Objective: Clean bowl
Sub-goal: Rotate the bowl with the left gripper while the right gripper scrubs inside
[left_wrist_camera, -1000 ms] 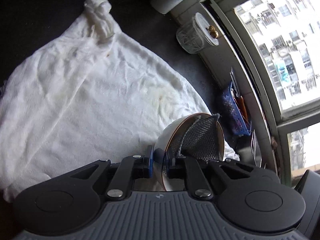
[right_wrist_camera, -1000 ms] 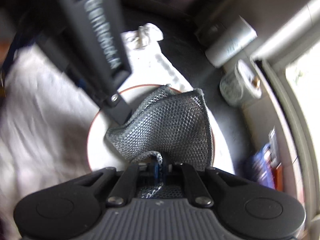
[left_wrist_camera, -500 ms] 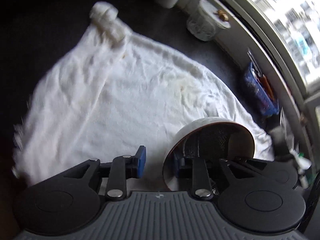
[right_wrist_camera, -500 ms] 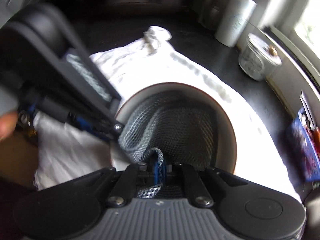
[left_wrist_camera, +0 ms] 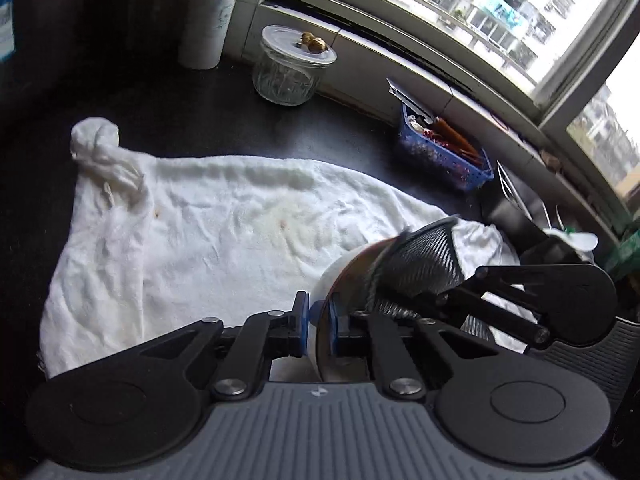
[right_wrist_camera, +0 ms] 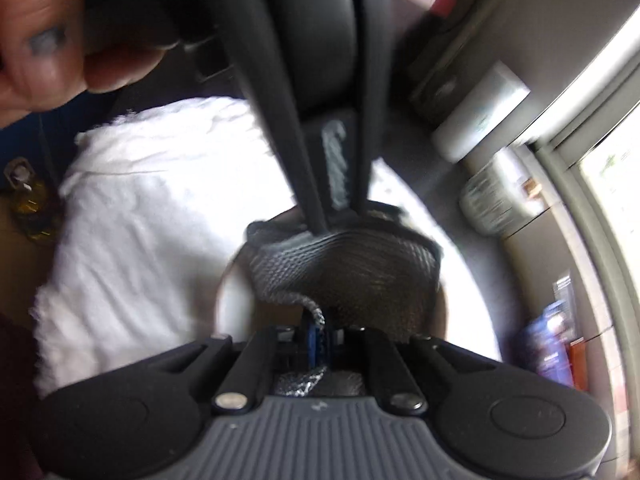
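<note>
Left wrist view: one left gripper (left_wrist_camera: pixel 318 322) pinches the rim of one bowl (left_wrist_camera: pixel 340 280), a blue pad on each side of the thin wall. The bowl is round, white outside with a brown rim line, and is tipped on edge at the near right, over one white towel (left_wrist_camera: pixel 200 240). That towel is wrinkled terry cloth, faintly stained, with one knotted corner at the far left, and it lies spread on one dark counter (left_wrist_camera: pixel 240 128). One grey mesh cloth (left_wrist_camera: pixel 424 260) of woven texture fills the bowl's mouth, and one right gripper (left_wrist_camera: pixel 444 300) reaches in from the right; its tips are hidden in the mesh. At the far side stand one ribbed glass jar (left_wrist_camera: pixel 290 66) with a flat lid, one white cylinder (left_wrist_camera: pixel 208 12), and one blue perforated basket (left_wrist_camera: pixel 444 156) along the windowsill.

Right wrist view, blurred: the right gripper (right_wrist_camera: pixel 318 338) has its two blue pads pressed together on a twisted strand of the mesh cloth (right_wrist_camera: pixel 344 264), which spreads inside the bowl (right_wrist_camera: pixel 230 304). The left gripper's black fingers (right_wrist_camera: pixel 336 168) come down from the far side onto the bowl's far rim. One hand (right_wrist_camera: pixel 48 40) shows at the far left. The towel (right_wrist_camera: pixel 152 220) lies beneath.
</note>
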